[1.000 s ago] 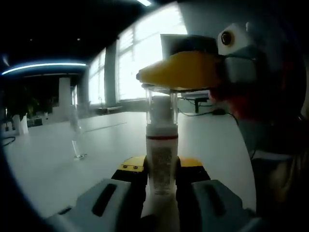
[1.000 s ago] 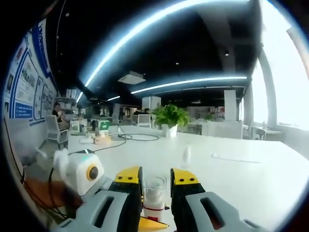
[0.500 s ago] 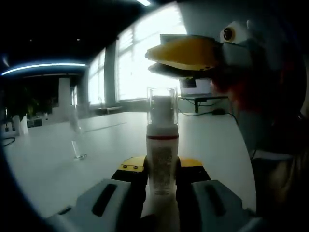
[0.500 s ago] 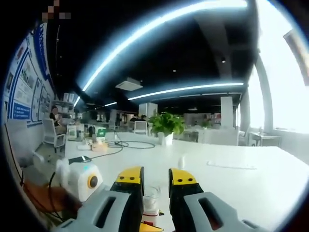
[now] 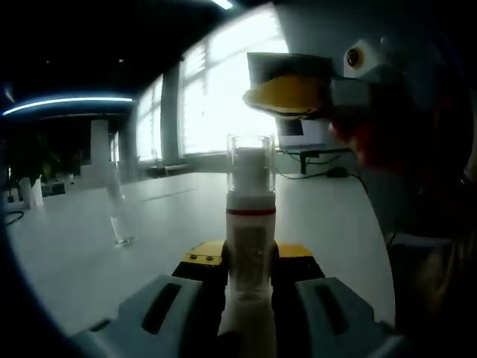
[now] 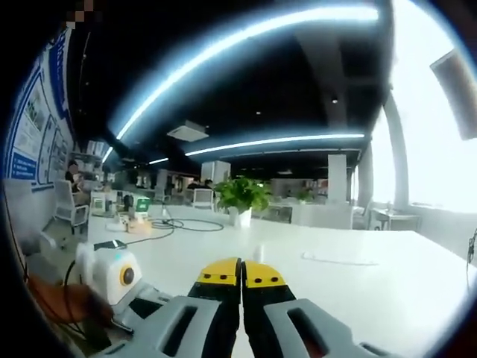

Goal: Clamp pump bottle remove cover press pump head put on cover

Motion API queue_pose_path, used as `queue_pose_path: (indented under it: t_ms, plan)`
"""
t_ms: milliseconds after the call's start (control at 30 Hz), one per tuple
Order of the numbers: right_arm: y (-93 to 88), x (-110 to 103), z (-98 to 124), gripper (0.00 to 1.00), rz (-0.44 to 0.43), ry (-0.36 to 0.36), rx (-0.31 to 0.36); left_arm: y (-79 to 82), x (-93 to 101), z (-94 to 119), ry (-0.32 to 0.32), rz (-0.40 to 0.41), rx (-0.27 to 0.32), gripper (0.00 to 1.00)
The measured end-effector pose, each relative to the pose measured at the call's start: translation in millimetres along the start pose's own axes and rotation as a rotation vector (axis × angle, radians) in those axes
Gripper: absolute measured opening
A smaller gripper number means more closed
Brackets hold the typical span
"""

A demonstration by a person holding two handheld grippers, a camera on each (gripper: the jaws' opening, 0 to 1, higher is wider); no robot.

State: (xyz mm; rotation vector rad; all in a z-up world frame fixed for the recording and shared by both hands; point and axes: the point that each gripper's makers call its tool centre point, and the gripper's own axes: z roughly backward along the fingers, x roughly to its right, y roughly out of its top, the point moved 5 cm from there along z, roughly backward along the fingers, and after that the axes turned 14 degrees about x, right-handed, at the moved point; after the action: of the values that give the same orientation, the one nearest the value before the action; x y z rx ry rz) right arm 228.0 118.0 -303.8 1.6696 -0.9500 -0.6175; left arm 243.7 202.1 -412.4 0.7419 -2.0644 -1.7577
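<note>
Left gripper view: left gripper [image 5: 250, 280] clamped on upright pump bottle [image 5: 250, 231], clear cover [image 5: 251, 160] seated on top; right gripper [image 5: 287, 93] above, apart.
Right gripper view: right gripper [image 6: 241, 272] closed, empty, over white worktop [image 6: 358, 276].

Grey grippers with yellow-tipped, black-padded fingers [image 6: 221, 273]

A potted plant [image 6: 240, 198] and tangled cables [image 6: 173, 224] sit on a long white table [image 6: 358, 287]

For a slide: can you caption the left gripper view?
Left gripper clamps capped pump bottle upright; right gripper hovers shut above its clear cover.
</note>
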Motion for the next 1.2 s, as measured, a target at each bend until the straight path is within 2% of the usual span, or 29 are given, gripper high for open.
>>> queue_pose_path:
  t_ms: [233, 600, 767, 1200]
  plan:
    - [-2.9, 10.1, 6.3, 0.00, 0.024, -0.021, -0.011, -0.2, -0.5, -0.3, 0.002, 0.006, -0.001, 0.13]
    - [-15.4, 32.9, 23.6, 0.00, 0.000, -0.082, -0.037, 0.6, -0.7, -0.2, 0.012, 0.001, -0.004, 0.13]
    - [-23.2, 35.6, 30.5, 0.00, -0.001, -0.078, -0.069, 0.6, -1.0, -0.9, 0.002, 0.011, -0.008, 0.13]
    - [-25.3, 51.3, 51.0, 0.00, -0.029, -0.110, -0.045, 6.4, -1.8, -2.1, 0.025, 0.005, -0.005, 0.13]
